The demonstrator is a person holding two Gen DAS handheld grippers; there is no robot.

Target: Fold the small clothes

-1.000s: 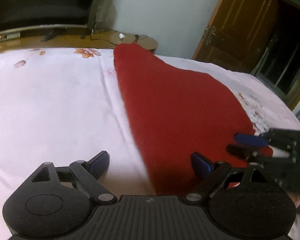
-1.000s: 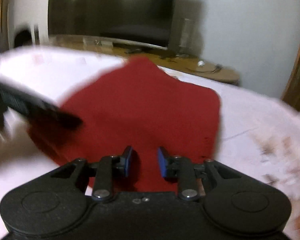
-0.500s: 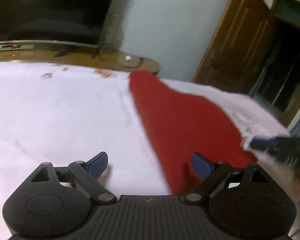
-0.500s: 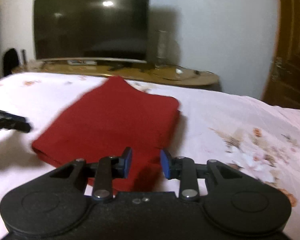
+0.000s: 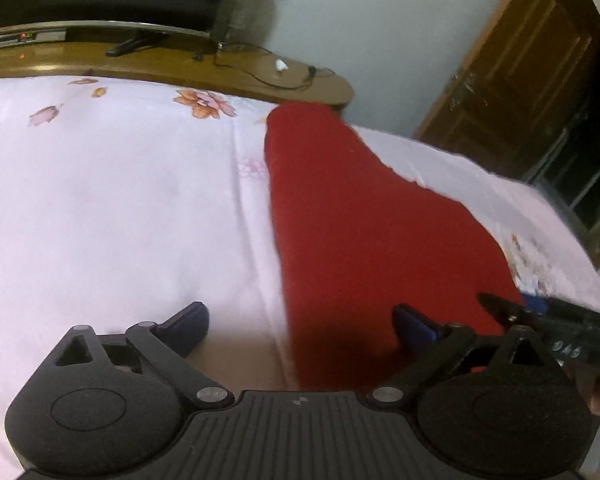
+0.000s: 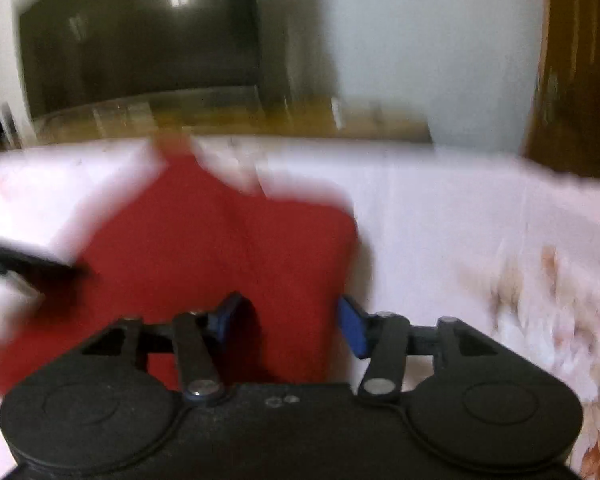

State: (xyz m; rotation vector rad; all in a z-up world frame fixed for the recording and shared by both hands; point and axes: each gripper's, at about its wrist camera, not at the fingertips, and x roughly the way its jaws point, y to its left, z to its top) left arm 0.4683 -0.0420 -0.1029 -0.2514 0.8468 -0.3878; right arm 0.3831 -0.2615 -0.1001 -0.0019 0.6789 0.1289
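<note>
My left tongs (image 5: 300, 320) gape empty, my right tongs (image 6: 290, 320), just opening, straddle the red cloth's (image 5: 372, 220) edge unpinched, so closing carelessly could bunch both layers.

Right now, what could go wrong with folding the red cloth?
The right gripper has just been opening, with the near edge of the red cloth between its pads, unpressed; closing now could bunch that edge. The left gripper, wide open, straddles the cloth's left edge and bare floral bedsheet, so it might pinch the sheet too.

Left tool (image 5: 300, 320) jaws wide, just opened further; right tool (image 6: 290, 320) jaws parting (nothing gripped).
</note>
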